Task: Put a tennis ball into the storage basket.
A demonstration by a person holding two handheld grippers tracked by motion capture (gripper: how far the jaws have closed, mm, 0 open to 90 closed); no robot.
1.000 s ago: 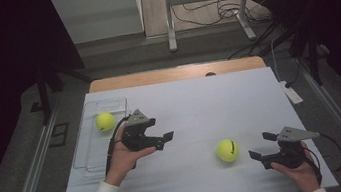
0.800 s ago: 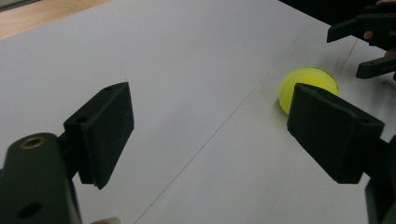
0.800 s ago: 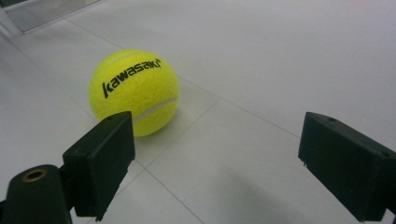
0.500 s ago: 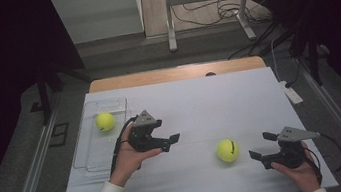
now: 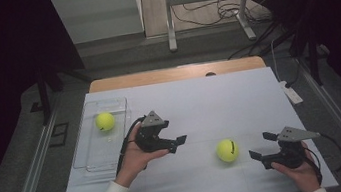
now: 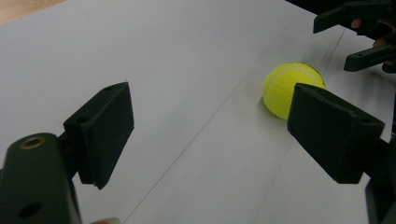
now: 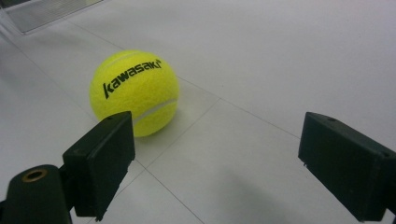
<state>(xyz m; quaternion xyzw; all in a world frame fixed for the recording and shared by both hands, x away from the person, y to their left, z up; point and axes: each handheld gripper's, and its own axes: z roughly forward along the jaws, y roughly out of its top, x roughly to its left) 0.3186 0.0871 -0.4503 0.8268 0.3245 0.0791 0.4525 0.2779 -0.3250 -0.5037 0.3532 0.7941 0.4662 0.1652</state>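
Where the tennis ball (image 7: 134, 92) lies on the white table (image 5: 219, 99), the black word "kawasaki" can be read across its yellow felt in the right gripper view. Since a second ago, the left gripper (image 5: 178, 144) has been carried a little rightward, away from the clear tray (image 5: 97, 159), in which a second ball (image 5: 105, 121) rests; the right gripper (image 5: 262, 145) is seen unmoved. Both sets of jaws are held apart, with nothing gripped or touched. The lettered ball sits between the two grippers, just ahead of the right one.
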